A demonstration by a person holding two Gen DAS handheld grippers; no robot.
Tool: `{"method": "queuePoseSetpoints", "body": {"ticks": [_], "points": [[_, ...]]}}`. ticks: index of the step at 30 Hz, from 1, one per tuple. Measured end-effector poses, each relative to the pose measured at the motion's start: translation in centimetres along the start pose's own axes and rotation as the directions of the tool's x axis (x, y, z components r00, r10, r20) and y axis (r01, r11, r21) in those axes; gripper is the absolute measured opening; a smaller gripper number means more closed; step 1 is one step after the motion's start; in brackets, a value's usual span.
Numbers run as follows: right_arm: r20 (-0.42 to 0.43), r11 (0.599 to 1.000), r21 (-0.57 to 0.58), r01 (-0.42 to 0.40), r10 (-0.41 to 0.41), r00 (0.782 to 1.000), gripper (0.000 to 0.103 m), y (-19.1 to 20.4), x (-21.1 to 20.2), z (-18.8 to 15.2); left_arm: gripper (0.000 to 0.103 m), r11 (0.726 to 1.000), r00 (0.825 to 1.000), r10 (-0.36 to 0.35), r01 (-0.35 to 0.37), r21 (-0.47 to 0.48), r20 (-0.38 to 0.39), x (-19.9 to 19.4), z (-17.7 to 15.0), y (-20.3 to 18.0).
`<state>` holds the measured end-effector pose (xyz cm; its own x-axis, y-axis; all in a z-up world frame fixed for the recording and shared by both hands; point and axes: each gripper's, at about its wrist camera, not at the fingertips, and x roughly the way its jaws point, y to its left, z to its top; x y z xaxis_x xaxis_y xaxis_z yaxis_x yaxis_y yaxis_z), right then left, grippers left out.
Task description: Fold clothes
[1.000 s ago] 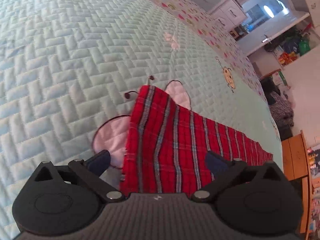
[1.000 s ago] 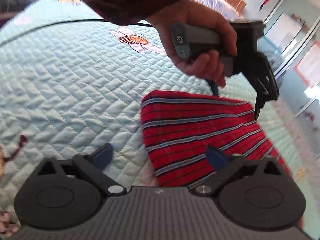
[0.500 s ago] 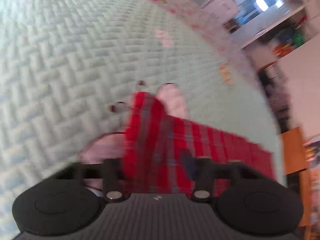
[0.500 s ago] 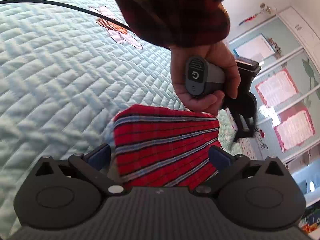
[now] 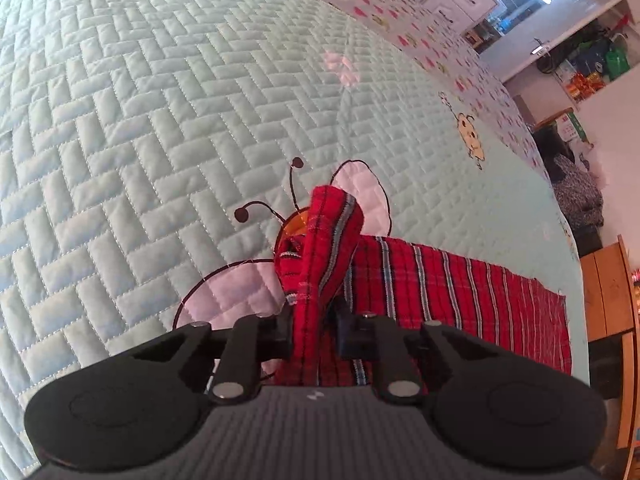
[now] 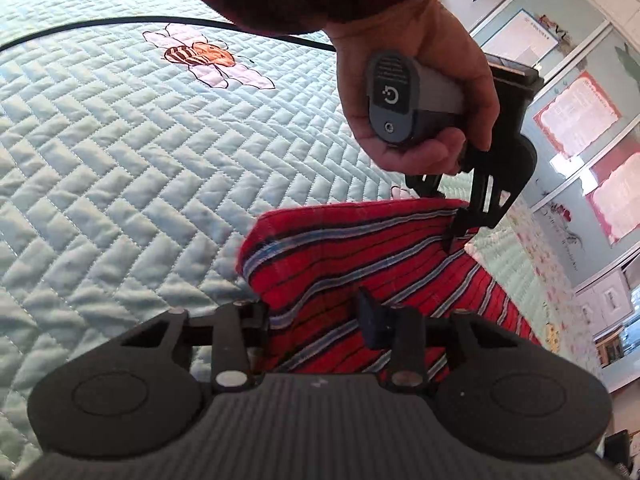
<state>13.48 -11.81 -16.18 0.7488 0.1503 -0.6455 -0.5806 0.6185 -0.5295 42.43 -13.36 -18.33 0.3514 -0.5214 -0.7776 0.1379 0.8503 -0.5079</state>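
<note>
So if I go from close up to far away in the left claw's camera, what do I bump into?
Left claw pinching the red striped cloth → bee's black antennae → pink flower patch → heart-print border of the quilt → white cabinet drawers.

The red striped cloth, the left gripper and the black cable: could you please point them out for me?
red striped cloth [image 5: 460, 280], left wrist view, flat striped part on the quilt.
left gripper [image 5: 313, 330], left wrist view, midway between fingertips clamping the cloth.
black cable [image 6: 120, 22], right wrist view, middle of its run.
</note>
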Motion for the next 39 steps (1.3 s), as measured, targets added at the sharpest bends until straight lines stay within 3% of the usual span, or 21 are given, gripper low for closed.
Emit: {"method": "queuePoseSetpoints", "body": {"ticks": [4,9,12,14,15,21,24,27,29,32,39], "points": [[0.011,0.998,0.057,-0.026,0.026,1.000,0.034,-0.6,-0.3,-0.3,0.032,1.000,1.000,-0.016,0.016,0.007,0.011,-0.2,-0.4,0.1],[0.028,1.000,0.003,0.004,-0.004,1.000,0.038,0.3,-0.3,-0.8,0.046,1.000,0.999,-0.025,0.026,-0.006,0.039,-0.1,-0.9,-0.3],[0.040,0.999,-0.022,0.032,-0.031,0.999,0.045,0.8,-0.4,-0.9,0.045,0.997,0.998,0.029,-0.033,0.067,0.052,0.0,-1.3,-1.7],[0.049,0.997,-0.029,0.072,-0.070,0.996,0.058,1.1,-0.5,-1.0,0.045,0.989,0.996,0.070,-0.077,0.125,0.063,0.1,-1.6,-2.7],[0.052,0.996,-0.028,0.088,-0.087,0.995,0.060,1.2,-0.6,-1.0,0.044,0.987,0.995,0.079,-0.087,0.133,0.065,0.1,-1.6,-2.8],[0.038,0.993,-0.079,0.084,-0.081,0.996,0.060,1.5,-0.8,-0.5,0.028,0.978,0.990,0.123,-0.132,0.162,0.067,0.2,-1.6,-2.8],[0.036,0.991,-0.113,0.069,-0.065,0.997,0.059,1.5,-0.8,-0.4,0.025,0.957,0.982,0.175,-0.186,0.223,0.066,0.3,-1.7,-4.1],[0.035,0.989,-0.140,0.041,-0.037,0.999,0.056,1.5,-0.8,-0.3,0.023,0.933,0.972,0.223,-0.233,0.273,0.069,0.6,-1.8,-5.2],[0.030,0.991,-0.133,-0.001,0.005,1.000,0.035,1.3,-0.7,-0.2,0.022,0.924,0.968,0.240,-0.250,0.290,0.069,0.7,-1.9,-5.4],[0.023,0.992,-0.129,-0.009,0.012,1.000,0.027,1.7,-0.9,-0.2,0.022,0.909,0.962,0.266,-0.274,0.314,0.069,0.8,-1.9,-5.8],[0.016,0.996,-0.001,-0.085,0.085,0.996,0.018,0.3,-0.6,0.1,0.020,0.875,0.944,0.320,-0.326,0.358,0.077,1.3,-1.9,-7.1]]}}
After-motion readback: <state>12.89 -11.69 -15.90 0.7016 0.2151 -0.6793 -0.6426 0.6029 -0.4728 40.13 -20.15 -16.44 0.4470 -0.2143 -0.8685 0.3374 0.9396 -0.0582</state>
